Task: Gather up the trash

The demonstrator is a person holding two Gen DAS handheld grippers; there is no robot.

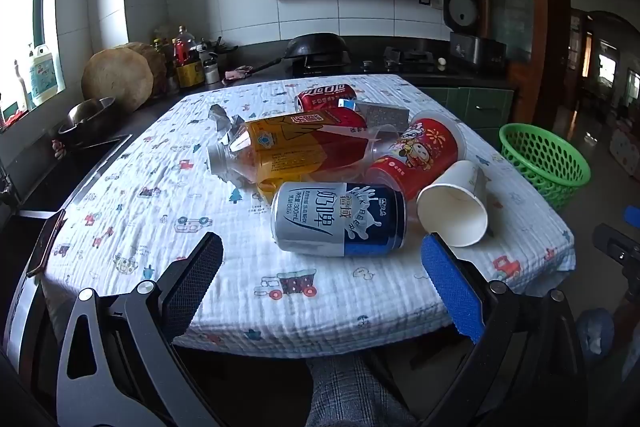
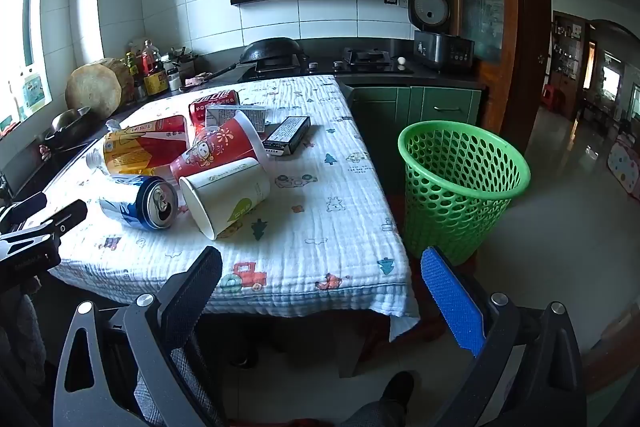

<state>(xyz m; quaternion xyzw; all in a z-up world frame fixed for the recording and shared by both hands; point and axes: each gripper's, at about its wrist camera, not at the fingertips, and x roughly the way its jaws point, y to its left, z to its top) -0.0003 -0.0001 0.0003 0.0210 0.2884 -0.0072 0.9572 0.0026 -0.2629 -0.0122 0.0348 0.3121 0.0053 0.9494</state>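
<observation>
Left wrist view: the left gripper [image 1: 322, 283], its fingers [image 1: 450, 289] spread wide and holding nothing, hangs over the near edge of a worktop [image 1: 132, 203] draped in a white cloth printed with cars and trees. Just beyond the fingers lies a silver-and-blue can [image 1: 340, 219] marked "MILK BEER" and "300mL", on its side, apart from them. Beside it a white paper cup [image 1: 456, 209] lies tipped over, with a red printed cup [image 1: 416, 151], a yellow-and-red labelled bottle [image 1: 292, 151] and a red can [image 1: 326, 97] heaped behind. Right wrist view: the right gripper [image 2: 322, 285], fingers [image 2: 452, 301] likewise released and empty, hovers at the worktop's near corner, the trash pile well to its left. A dark flat box [image 2: 288, 135] rests alone on the cloth past the cups. A green perforated basket [image 2: 460, 183] stands on the floor right of the worktop, just above the blue finger in this view.
</observation>
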